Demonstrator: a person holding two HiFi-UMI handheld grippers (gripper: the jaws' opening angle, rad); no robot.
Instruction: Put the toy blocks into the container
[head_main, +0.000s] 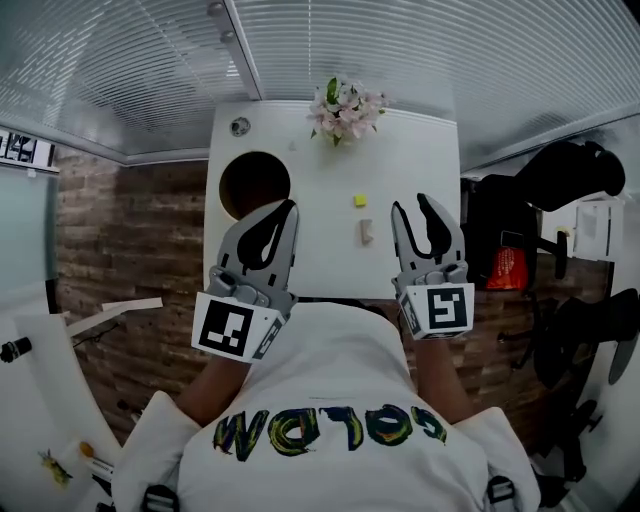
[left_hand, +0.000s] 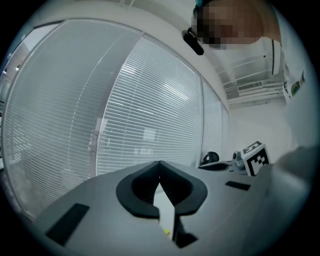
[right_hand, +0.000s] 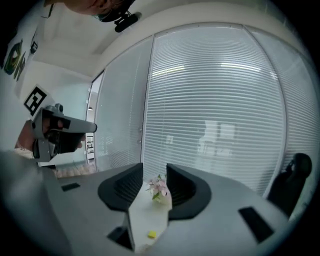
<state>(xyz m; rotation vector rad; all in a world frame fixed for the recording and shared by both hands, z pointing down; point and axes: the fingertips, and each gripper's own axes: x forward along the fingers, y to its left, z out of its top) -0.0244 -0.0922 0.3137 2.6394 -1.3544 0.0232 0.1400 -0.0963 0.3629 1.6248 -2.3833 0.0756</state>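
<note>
Head view: white table (head_main: 320, 190) (yellow block (head_main: 360, 200), flowers (head_main: 345, 108)), brick-patterned floor (head_main: 130, 240)

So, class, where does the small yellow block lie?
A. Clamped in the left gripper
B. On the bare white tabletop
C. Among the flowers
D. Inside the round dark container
B: the yellow block rests on the open white table, just beyond the beige block.

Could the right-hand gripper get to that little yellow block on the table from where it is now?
Probably yes. The right gripper is open and empty, and the yellow block lies uncovered on the white table ahead of it; only a beige block sits nearby.
</note>
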